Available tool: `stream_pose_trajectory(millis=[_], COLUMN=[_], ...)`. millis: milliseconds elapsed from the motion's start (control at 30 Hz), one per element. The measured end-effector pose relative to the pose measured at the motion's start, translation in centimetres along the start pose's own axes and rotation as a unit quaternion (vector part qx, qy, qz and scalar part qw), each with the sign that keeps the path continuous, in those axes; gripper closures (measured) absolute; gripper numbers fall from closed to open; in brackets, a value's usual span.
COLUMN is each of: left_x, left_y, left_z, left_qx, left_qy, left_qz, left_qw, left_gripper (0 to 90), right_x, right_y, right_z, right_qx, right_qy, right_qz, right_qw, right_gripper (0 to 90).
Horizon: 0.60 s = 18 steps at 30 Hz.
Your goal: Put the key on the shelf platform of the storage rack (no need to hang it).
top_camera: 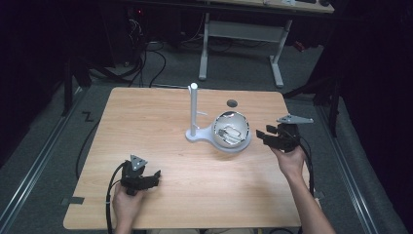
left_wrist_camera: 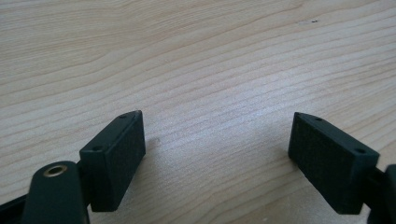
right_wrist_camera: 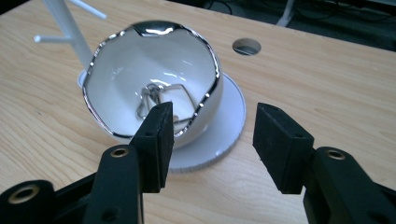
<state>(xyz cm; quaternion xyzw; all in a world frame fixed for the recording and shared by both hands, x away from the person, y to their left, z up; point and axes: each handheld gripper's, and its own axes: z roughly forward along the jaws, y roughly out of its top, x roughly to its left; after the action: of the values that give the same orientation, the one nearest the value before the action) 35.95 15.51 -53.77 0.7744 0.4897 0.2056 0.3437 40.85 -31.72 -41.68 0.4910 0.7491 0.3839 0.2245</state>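
Observation:
A white egg-shaped bowl point(top_camera: 231, 130) with a jagged silver rim sits on a round white base point(right_wrist_camera: 229, 126), mouth tilted toward the right gripper. Thin silver wire pieces point(right_wrist_camera: 156, 95) lie inside it. A white stand with short pegs point(top_camera: 194, 108) rises from the same base, left of the bowl. My right gripper point(top_camera: 265, 135) hovers just right of the bowl, open, nothing between its pads point(right_wrist_camera: 280, 144). My left gripper point(top_camera: 155, 176) rests low at the table's front left, open over bare wood, its pads point(left_wrist_camera: 119, 154) wide apart.
The wooden table point(top_camera: 146, 126) has a round cable hole point(top_camera: 232, 103) behind the bowl. Black cables trail from both grippers off the front edge. Beyond the table lie a dark floor, cables and a white desk frame point(top_camera: 243, 44).

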Motion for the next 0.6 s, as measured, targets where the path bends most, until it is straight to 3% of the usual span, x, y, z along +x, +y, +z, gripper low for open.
stream_pose_trajectory(millis=[500,600], left_x=[0.0,0.0], left_y=[0.0,0.0], left_z=[0.0,0.0], left_qx=[0.000,0.000], left_qy=[0.000,0.000], left_qz=[0.000,0.000], left_qw=[1.0000,1.0000], left_gripper=[19.0,19.0], right_x=[-0.6,-0.6], right_y=[-1.7,-2.2], right_z=[-1.7,-2.1], right_qx=[-0.015,-0.019], right_qy=[-0.001,0.007], right_qz=[0.008,0.020], right_qw=[0.9999,0.9996], right_gripper=[49.0,49.0])
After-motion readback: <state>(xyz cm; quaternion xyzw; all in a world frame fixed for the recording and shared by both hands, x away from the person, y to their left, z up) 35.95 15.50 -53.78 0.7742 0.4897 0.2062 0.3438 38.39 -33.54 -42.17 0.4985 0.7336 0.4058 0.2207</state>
